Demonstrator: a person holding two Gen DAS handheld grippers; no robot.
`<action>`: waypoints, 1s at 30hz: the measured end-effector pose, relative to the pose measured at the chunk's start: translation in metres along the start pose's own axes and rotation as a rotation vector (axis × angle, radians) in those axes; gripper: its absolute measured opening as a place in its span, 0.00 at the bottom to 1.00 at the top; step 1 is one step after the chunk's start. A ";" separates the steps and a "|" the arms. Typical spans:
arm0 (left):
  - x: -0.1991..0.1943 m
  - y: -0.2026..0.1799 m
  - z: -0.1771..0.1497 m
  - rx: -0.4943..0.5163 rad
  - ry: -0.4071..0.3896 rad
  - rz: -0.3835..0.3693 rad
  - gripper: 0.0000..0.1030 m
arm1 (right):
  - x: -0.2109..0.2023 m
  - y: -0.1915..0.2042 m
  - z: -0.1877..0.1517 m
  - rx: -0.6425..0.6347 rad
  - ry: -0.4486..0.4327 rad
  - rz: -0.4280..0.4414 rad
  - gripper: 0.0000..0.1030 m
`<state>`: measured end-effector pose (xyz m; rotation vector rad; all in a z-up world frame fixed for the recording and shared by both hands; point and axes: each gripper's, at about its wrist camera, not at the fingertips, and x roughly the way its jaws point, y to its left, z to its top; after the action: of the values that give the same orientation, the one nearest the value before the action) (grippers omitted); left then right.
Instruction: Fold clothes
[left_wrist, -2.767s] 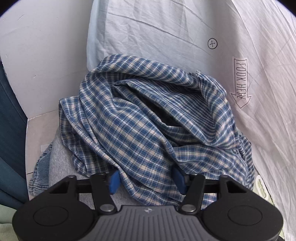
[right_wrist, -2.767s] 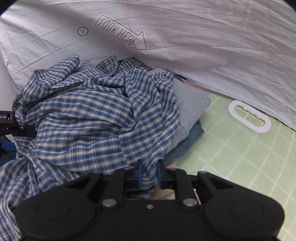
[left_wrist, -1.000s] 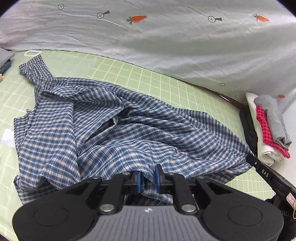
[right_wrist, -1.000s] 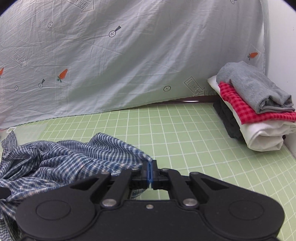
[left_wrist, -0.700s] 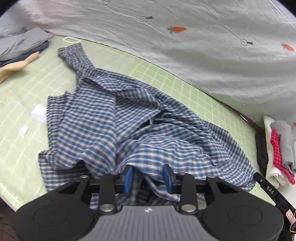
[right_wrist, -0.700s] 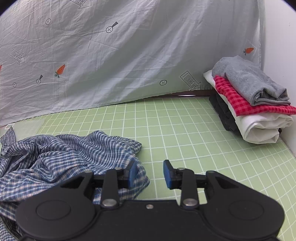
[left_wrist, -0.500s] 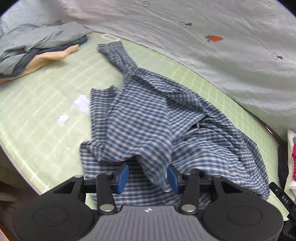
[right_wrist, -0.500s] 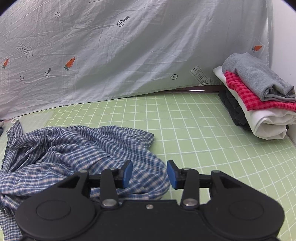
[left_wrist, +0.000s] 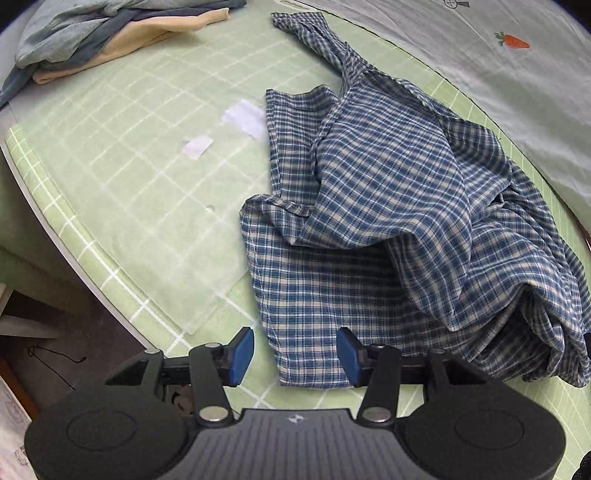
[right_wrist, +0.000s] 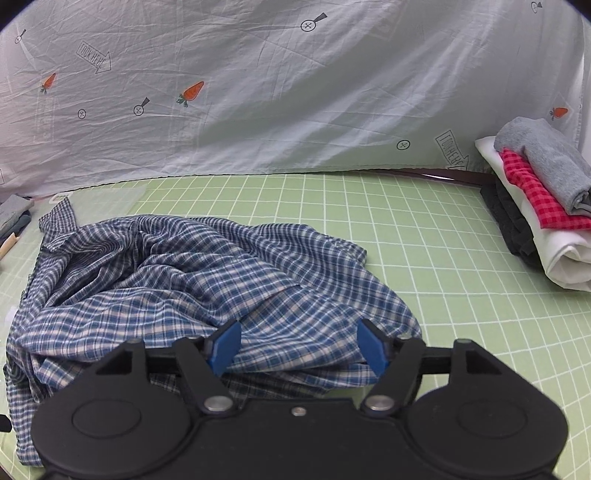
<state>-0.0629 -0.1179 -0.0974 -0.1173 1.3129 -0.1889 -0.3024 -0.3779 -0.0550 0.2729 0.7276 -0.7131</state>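
A crumpled blue plaid shirt (left_wrist: 399, 206) lies bunched on the green grid mat (right_wrist: 424, 251), likely awaiting spreading, with left gripper (left_wrist: 295, 354) and right gripper (right_wrist: 297, 345) poised over its near edge, fingers apart, holding nothing.

The plaid shirt (left_wrist: 399, 206) is thin woven cloth, matt and heavily creased. The green grid mat (right_wrist: 424, 236) looks smooth with a faint sheen. The backdrop sheet (right_wrist: 295, 92) is light, wrinkled cotton-like cloth. The folded stack (right_wrist: 543, 206) at the far right shows soft grey knit and red checked weave. Both grippers, left (left_wrist: 295, 354) and right (right_wrist: 299, 349), are matt black plastic with smooth blue pads (left_wrist: 242, 349) and shiny metal pivot screws.
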 end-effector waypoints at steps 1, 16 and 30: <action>0.000 0.000 0.002 0.001 0.003 0.000 0.50 | 0.000 0.002 0.000 -0.004 0.000 -0.001 0.73; -0.004 -0.024 0.042 0.115 -0.066 -0.074 0.64 | 0.026 0.006 0.014 0.019 0.025 -0.126 0.89; 0.003 -0.093 0.094 0.331 -0.148 -0.240 0.76 | 0.061 -0.035 0.011 0.185 0.113 -0.242 0.90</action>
<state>0.0219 -0.2116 -0.0583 -0.0063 1.1028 -0.5878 -0.2883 -0.4396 -0.0889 0.4005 0.8118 -1.0036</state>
